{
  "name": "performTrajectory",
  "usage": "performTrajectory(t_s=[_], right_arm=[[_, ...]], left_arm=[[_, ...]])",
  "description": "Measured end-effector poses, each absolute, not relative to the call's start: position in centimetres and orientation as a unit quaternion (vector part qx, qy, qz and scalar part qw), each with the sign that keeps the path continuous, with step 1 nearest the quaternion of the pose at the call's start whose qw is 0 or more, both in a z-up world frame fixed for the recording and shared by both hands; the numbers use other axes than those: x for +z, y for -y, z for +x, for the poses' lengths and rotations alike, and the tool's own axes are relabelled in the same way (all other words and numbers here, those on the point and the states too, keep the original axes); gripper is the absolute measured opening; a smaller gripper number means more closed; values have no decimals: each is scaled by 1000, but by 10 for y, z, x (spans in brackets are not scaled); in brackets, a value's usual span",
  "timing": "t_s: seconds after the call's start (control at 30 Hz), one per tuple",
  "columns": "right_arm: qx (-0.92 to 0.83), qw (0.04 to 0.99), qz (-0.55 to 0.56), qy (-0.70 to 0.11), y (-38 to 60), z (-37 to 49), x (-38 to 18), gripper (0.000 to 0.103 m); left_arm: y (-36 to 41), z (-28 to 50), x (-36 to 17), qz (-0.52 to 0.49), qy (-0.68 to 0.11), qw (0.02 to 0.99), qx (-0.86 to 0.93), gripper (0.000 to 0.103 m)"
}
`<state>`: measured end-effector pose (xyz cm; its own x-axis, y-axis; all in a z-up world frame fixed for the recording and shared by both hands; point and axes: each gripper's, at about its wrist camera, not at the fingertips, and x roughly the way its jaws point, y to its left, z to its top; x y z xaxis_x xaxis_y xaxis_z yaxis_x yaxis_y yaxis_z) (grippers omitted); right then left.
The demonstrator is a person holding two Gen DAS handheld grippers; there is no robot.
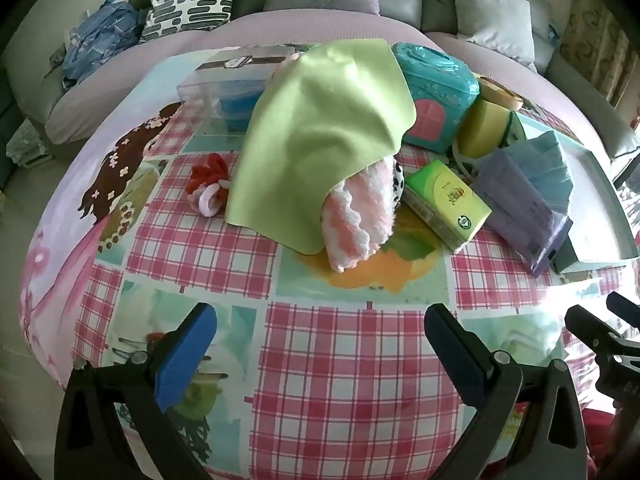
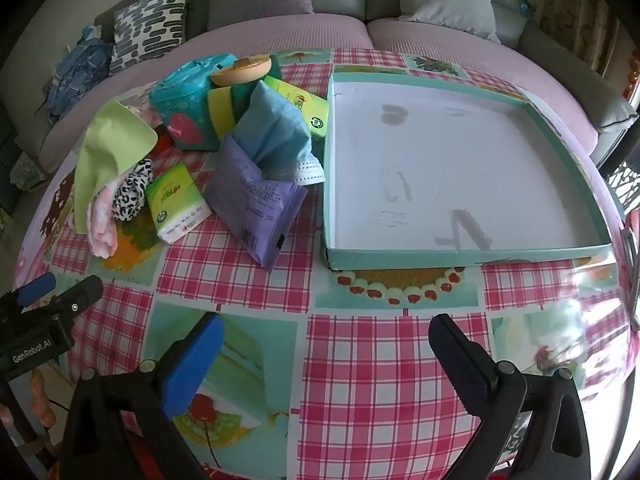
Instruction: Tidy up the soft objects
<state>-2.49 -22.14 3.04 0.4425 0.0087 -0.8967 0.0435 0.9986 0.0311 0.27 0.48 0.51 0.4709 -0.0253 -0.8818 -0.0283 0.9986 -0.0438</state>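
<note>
On the checked table point(image 2: 360, 360) by the sofa, soft stuff like the green cloth point(image 1: 320, 120) sits left of the empty tray point(image 2: 440, 252), w/ left gripper point(image 1: 320, 344) & right gripper point(image 2: 326, 354) both spread wide, holding nothing, so it looks like the start: next, prob. grab the cloth.

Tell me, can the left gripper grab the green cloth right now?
Probably yes. The left gripper is wide open, only bare tablecloth lies before it, and the green cloth drapes uncovered atop the pink fluffy towel.
</note>
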Motion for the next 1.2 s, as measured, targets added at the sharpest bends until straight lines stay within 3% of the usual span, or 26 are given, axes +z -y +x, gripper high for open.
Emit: performTrajectory(t_s=[1.2], right_arm=[[-13,852,33,-523,224,-22,33,103]], left_arm=[[-6,-3,11,-25,-496,868,4,103]])
